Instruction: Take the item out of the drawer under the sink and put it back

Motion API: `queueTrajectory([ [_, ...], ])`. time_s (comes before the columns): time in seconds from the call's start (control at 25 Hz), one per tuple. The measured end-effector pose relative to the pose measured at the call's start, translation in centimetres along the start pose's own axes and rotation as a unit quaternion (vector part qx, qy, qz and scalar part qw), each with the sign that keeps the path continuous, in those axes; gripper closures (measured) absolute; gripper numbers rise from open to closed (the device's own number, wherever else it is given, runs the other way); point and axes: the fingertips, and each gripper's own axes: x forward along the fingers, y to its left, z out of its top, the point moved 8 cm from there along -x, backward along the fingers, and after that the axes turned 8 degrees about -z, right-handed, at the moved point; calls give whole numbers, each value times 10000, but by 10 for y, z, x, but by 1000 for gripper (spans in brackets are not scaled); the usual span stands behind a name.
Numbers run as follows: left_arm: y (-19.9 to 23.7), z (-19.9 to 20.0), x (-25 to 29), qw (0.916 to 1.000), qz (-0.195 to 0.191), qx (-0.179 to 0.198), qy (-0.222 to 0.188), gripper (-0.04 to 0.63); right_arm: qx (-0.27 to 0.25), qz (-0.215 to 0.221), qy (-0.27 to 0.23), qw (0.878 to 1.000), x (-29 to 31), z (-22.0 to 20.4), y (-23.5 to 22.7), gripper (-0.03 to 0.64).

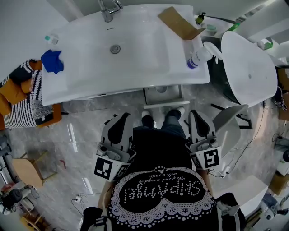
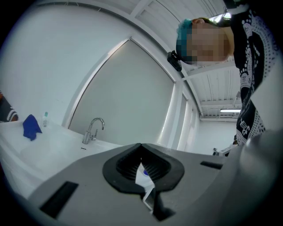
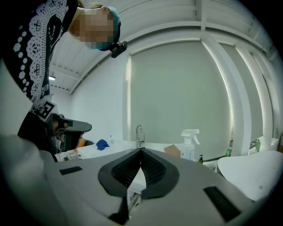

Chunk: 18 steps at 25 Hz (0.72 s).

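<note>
Drawer [image 1: 163,103] under the sink [image 1: 135,49] stands pulled out a little. Most of its inside is hidden by the counter edge; only a pale round shape [image 1: 161,89] shows in it, and I can't tell what item it is. That shape, in the drawer, is the only sign of the task's item, and neither gripper holds anything. The person's hands are hidden under the gripper bodies and the dark patterned top [image 1: 162,189]; only the shoes [image 1: 149,119] show, just below the drawer front. Left gripper [image 1: 121,116] is held low beside the person's left side, pointing about level toward the sink, its marker cube at the rear. In the left gripper view its jaw tips meet, clenched on nothing. A white sliver with a blue spot shows through the hollow below the tips, too small to name. Right gripper [image 1: 195,113] is on the other side, pointing the same way and tipped slightly down. Its jaws are also pressed together and empty, with the counter edge seen through the hollow. Both are well apart from the drawer. On the sink top: faucet [image 1: 108,10] at the back, blue cloth [image 1: 53,61] at the left end, cardboard piece [image 1: 178,22] and spray bottle [image 1: 201,56] at the right end. The faces in the gripper views are mosaicked.
</note>
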Motion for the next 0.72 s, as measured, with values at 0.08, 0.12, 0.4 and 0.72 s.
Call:
queueTrajectory([
  [0.08,0,0,1,10000,-49,36,-23,591,-125,61,20,9999,-2,1,3,598],
  [0.12,0,1,1,9999,-102,72,-54,591,-173,88,44,9998,-1,0,4,598],
  [0.4,8,17,-6,10000,30,-2,-86,591,-361,113,267,9989,1,-3,6,598],
  [0.72,22,34,-34,9991,251,309,-123,591,-410,205,238,9987,3,1,12,598],
])
